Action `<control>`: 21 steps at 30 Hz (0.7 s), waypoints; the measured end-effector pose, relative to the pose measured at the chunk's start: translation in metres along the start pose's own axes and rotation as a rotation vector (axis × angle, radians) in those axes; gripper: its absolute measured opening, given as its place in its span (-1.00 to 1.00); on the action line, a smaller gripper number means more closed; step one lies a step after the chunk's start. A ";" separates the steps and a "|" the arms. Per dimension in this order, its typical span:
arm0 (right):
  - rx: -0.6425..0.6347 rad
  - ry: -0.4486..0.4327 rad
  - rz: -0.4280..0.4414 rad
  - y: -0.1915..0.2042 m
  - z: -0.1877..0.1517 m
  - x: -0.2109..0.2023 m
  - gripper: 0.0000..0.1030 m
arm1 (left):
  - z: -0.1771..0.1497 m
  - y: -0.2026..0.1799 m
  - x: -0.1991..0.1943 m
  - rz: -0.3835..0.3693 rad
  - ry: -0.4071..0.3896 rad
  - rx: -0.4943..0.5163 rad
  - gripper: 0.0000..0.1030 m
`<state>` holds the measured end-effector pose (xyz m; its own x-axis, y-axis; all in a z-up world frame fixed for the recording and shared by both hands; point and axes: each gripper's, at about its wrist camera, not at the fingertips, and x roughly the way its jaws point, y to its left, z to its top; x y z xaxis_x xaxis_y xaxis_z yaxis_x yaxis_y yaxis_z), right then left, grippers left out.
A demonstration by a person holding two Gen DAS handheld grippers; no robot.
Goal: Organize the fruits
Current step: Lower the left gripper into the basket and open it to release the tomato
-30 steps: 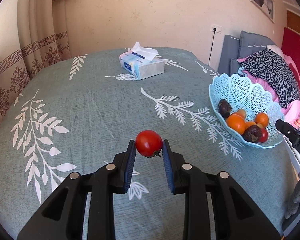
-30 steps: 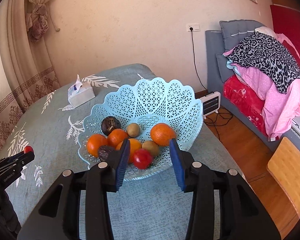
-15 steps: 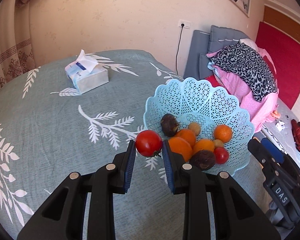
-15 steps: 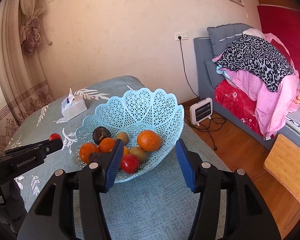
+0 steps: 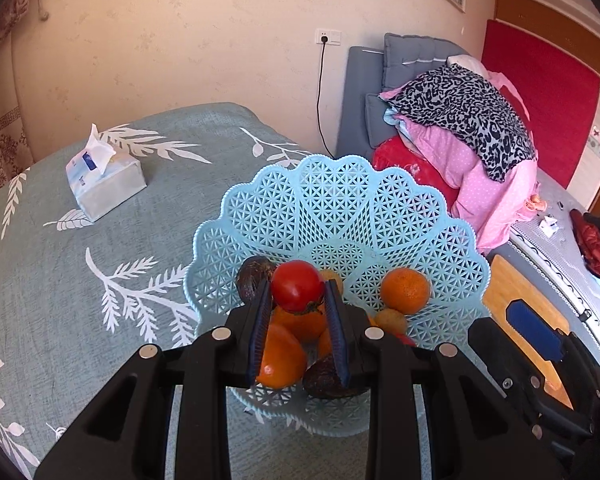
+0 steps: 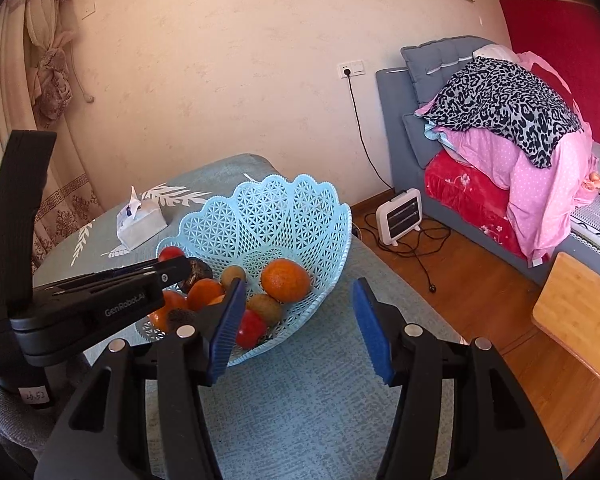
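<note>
My left gripper [image 5: 298, 312] is shut on a red tomato [image 5: 297, 285] and holds it above the near side of the light blue lattice basket [image 5: 340, 208]. The basket holds several fruits: oranges [image 5: 405, 290], a dark avocado [image 5: 332, 376], a small brown fruit and another red tomato [image 6: 251, 328]. In the right wrist view the left gripper [image 6: 172, 266] reaches over the basket [image 6: 284, 216] with the tomato [image 6: 170, 253] at its tip. My right gripper [image 6: 300, 320] is open and empty, just in front of the basket on its right side.
A tissue box [image 5: 104, 184] lies on the teal leaf-patterned tablecloth [image 5: 60, 280] behind and left of the basket. Right of the table are a bed with piled blankets [image 6: 508, 128], a small heater [image 6: 400, 216] with cable on the wooden floor, and a wooden stool [image 6: 580, 312].
My left gripper has carried the tomato rightward from over the open table to over the basket. My right gripper has drawn back and swung right, and its jaws have opened wider.
</note>
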<state>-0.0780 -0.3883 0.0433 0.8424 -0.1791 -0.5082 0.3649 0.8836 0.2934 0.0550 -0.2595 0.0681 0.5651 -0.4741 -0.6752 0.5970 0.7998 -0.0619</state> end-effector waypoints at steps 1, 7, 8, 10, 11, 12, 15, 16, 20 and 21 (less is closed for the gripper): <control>-0.001 0.001 0.001 0.000 0.000 0.000 0.11 | 0.001 -0.001 0.002 -0.006 0.004 0.000 -0.46; -0.001 0.006 0.009 0.001 0.000 0.001 0.21 | 0.002 -0.006 0.006 -0.016 0.007 0.000 -0.27; -0.001 0.005 0.008 0.001 0.000 0.001 0.21 | 0.002 -0.006 0.005 -0.014 0.002 0.001 -0.18; -0.005 0.006 0.009 0.002 0.000 0.001 0.21 | 0.003 -0.005 0.002 -0.009 -0.010 0.004 -0.15; -0.008 0.007 0.009 0.003 -0.001 0.002 0.21 | 0.003 -0.005 0.001 -0.007 -0.011 0.004 -0.13; -0.009 0.007 0.010 0.003 -0.001 0.001 0.21 | 0.003 -0.004 0.000 -0.005 -0.013 0.004 -0.10; -0.016 0.014 0.016 0.004 -0.001 0.002 0.22 | 0.003 -0.001 -0.005 0.023 -0.033 0.008 0.33; -0.019 0.017 0.019 0.004 -0.001 0.003 0.26 | 0.003 0.000 -0.006 0.037 -0.038 0.008 0.53; -0.038 0.021 0.037 0.007 -0.001 0.002 0.47 | 0.000 0.008 -0.011 0.083 -0.047 -0.006 0.78; -0.045 0.025 0.042 0.008 -0.001 0.002 0.51 | -0.002 0.011 -0.012 0.098 -0.049 -0.009 0.78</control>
<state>-0.0741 -0.3807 0.0437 0.8461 -0.1314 -0.5166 0.3110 0.9088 0.2782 0.0533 -0.2447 0.0748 0.6477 -0.4112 -0.6414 0.5326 0.8463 -0.0047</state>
